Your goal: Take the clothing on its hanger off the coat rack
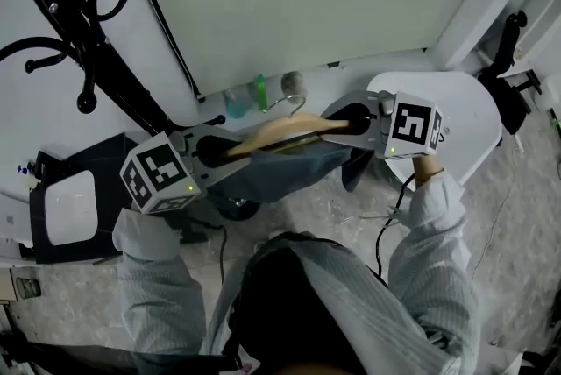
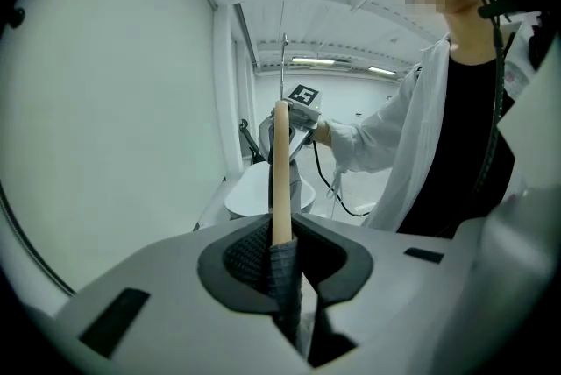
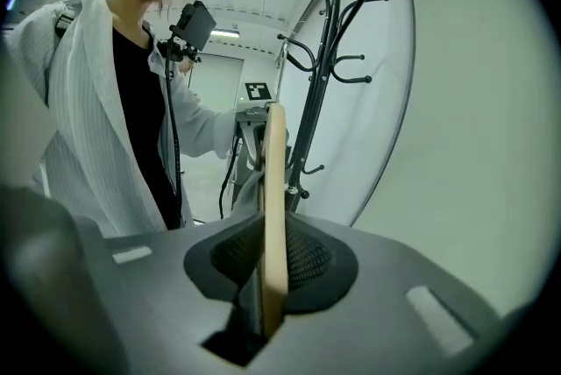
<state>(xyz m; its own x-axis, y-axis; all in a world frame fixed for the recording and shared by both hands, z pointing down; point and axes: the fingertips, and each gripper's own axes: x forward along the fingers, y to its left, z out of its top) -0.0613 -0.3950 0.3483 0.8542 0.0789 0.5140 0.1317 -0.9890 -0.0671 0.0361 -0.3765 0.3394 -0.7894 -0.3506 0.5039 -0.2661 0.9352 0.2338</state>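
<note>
A pale wooden hanger point(image 1: 282, 130) with a metal hook point(image 1: 294, 102) lies level between my two grippers, with dark grey clothing point(image 1: 294, 170) draped under it. The hook hangs free, off to the right of the black coat rack point(image 1: 98, 53). My left gripper point(image 1: 213, 152) is shut on the hanger's left end, cloth pinched in with it; in its own view the hanger point(image 2: 281, 172) runs straight out from the left gripper point(image 2: 282, 268). My right gripper point(image 1: 352, 121) is shut on the right end; its view shows the hanger point(image 3: 274, 207), the right gripper point(image 3: 266, 281) and the coat rack point(image 3: 320, 58).
A white rounded table point(image 1: 469, 123) stands at the right. At the left is a black stand holding a white panel point(image 1: 70, 207). Small bottles point(image 1: 247, 98) line the wall base. A cable point(image 1: 386, 229) trails on the floor. The white wall is straight ahead.
</note>
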